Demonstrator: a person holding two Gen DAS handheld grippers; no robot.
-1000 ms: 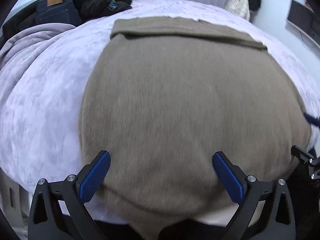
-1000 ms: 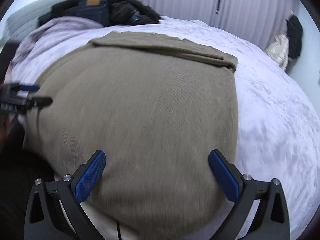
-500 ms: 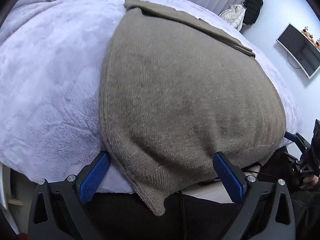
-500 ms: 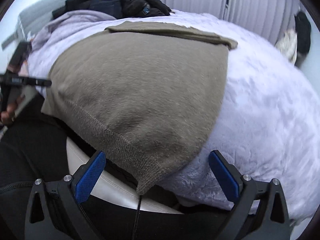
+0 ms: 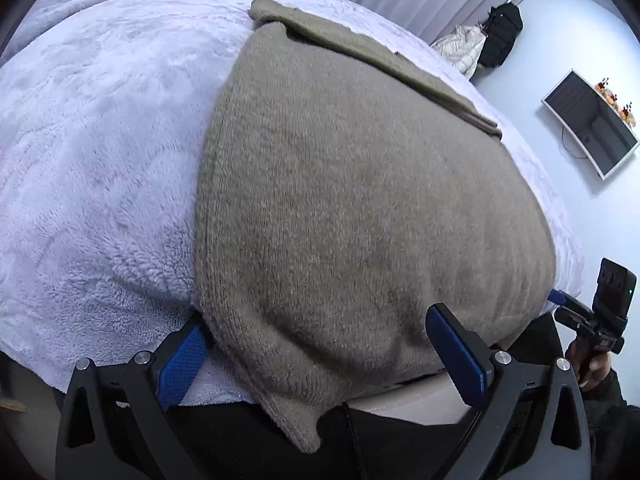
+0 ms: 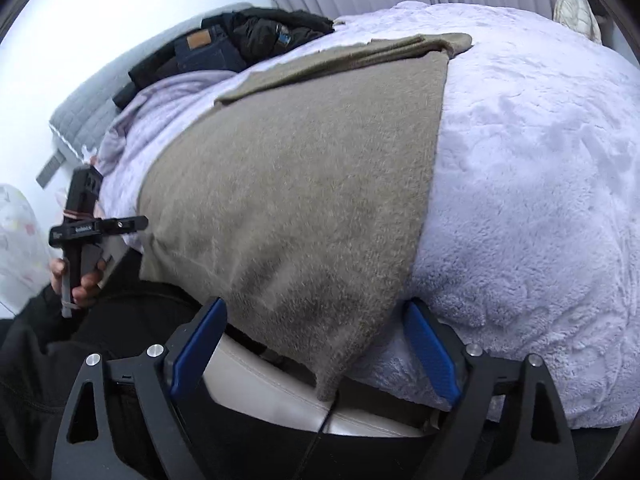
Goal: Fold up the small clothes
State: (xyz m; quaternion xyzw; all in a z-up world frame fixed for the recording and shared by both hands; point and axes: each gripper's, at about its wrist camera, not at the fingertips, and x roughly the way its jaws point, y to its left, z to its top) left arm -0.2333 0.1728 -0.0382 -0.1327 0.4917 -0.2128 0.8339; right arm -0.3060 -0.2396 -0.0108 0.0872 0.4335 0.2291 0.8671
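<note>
1. Lying flat on the fluffy white blanket [image 5: 92, 152] that is covering the bed, the taupe knit sweater [image 5: 360, 200] is taking up most of both views, with a folded-over band of its own fabric running along its far edge.
2. Hanging over the near edge of the bed, the sweater's two near corners are drooping down, one in each wrist view.
3. Standing spread wide, the left gripper [image 5: 320, 356] is framing one hanging corner between its blue pads [image 5: 182, 364]; the left pad is sitting just at the sweater's side edge where it is meeting the blanket, and nothing is being pinched.
4. Standing apart as well, the right gripper [image 6: 316, 354] is straddling the other hanging corner, its blue pads [image 6: 430, 354] sitting either side of the cloth without closing on it.
5. Showing at the edge of each view, the opposite gripper is being held in a hand near the sweater's other near corner.
6. Resting at the far side of the bed, a pile of dark clothes with jeans [image 6: 208, 50] is lying well apart from the sweater.
7. Hanging on the wall to the right, a monitor [image 5: 588, 124] is showing in the left wrist view.
</note>
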